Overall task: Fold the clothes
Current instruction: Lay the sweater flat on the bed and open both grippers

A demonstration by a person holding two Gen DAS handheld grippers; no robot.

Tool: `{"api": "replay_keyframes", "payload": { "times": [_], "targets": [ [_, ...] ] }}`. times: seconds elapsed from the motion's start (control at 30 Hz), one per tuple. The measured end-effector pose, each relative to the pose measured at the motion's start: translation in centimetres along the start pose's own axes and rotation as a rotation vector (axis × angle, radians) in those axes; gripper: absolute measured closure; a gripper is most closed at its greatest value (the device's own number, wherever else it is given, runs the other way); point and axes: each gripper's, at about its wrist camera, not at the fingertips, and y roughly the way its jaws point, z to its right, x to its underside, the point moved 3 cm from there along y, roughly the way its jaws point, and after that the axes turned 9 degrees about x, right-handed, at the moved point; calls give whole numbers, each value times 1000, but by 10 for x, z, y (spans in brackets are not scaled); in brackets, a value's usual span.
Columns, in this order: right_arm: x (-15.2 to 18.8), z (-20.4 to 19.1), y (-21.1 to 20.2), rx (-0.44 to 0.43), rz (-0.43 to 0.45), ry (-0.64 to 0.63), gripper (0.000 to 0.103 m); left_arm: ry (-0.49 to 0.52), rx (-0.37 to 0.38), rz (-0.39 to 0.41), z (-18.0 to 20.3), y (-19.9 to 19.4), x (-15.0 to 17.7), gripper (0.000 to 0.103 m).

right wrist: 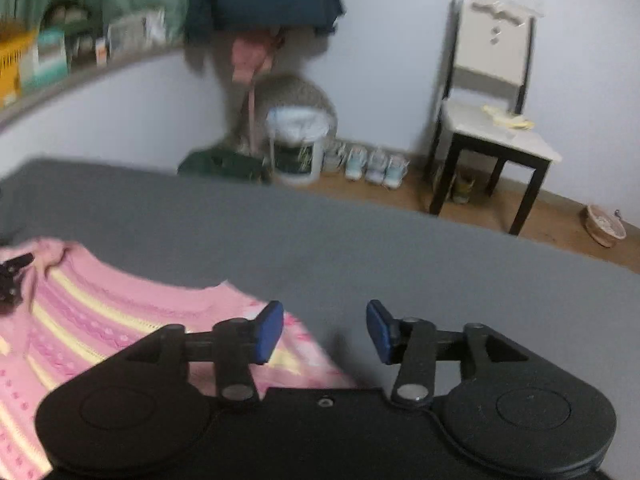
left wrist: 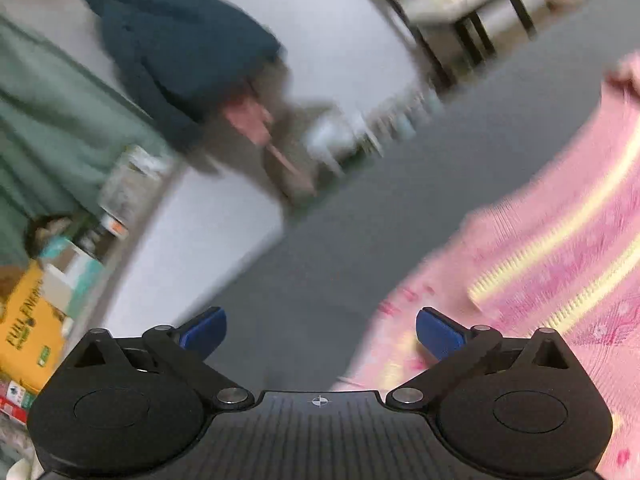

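A pink striped sweater [right wrist: 100, 320] lay spread on the grey bed surface [right wrist: 400, 248], its near corner just under the right gripper [right wrist: 325, 330], whose blue pads stood apart and held nothing. The left gripper [left wrist: 321, 334] hovered at the garment's left edge, fingers wide apart and empty, its view blurred. The fold itself appeared not yet begun; the next move likely called for each gripper to close on an edge of the knit before lifting
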Motion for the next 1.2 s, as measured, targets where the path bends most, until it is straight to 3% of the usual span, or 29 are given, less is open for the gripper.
{"api": "replay_keyframes", "payload": {
  "times": [0.2,0.27,0.37,0.5,0.63,0.77,0.87,0.97,1.2],
  "targets": [
    [55,73,-68,-4,-20,93,52,-184,78,78,-21,-87,43,0],
    [78,98,-80,1,-62,191,53,-305,120,81,-25,-106,63,0],
    [111,127,-83,-30,-135,374,57,-500,188,100,-1,-150,96,0],
    [124,126,-67,-9,-179,456,58,-668,216,168,39,-191,129,0],
    [124,107,-46,59,-198,459,60,-619,225,254,64,-199,140,0],
    [123,92,-41,102,-151,468,97,-576,256,255,73,-188,141,0],
    [112,97,-56,146,-29,470,97,-588,251,243,71,-186,145,0],
    [96,113,-69,260,93,438,97,-625,255,229,66,-185,146,0],
    [103,137,-21,319,-19,420,97,-661,255,220,58,-174,149,0]
  ]
}}
